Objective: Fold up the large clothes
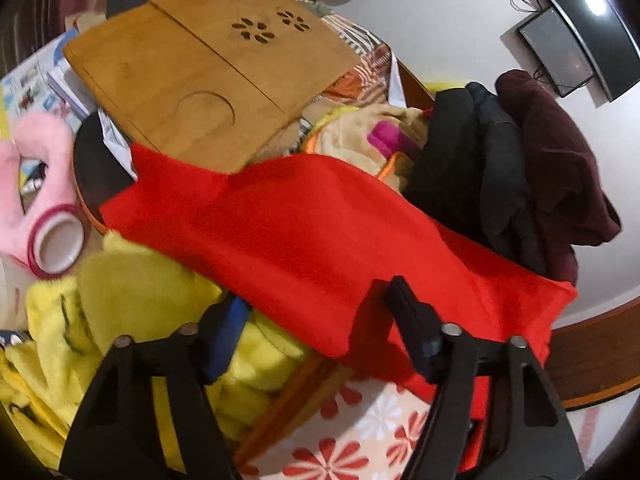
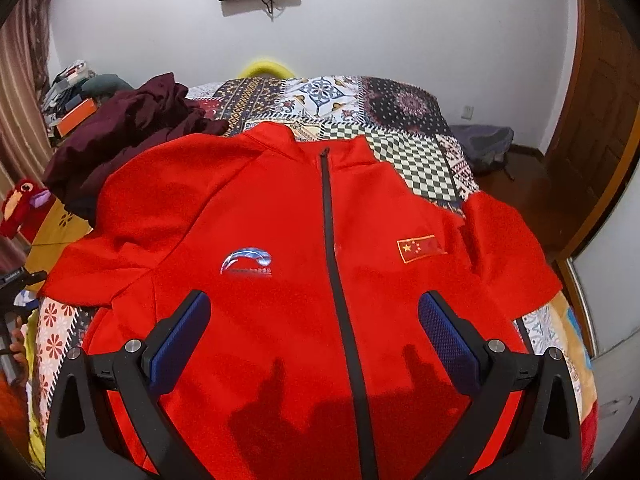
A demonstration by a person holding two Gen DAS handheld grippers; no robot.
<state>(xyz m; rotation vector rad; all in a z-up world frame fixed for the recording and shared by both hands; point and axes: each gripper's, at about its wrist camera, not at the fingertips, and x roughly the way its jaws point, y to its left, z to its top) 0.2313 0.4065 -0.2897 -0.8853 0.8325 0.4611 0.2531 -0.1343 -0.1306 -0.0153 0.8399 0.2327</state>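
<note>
The red jacket [image 2: 280,240] lies face-up and zipped on the patchwork bed [image 2: 404,160], one sleeve [image 1: 320,232] stretched out over the clutter at the bed's side. My right gripper [image 2: 314,334] hangs released over the chest, and my left gripper [image 1: 316,316] is spread wide at the sleeve's edge, holding nothing. I'd worry the sleeve snags on the wooden tray [image 1: 208,68] or drags the yellow plush [image 1: 132,292] along as I fold.
</note>
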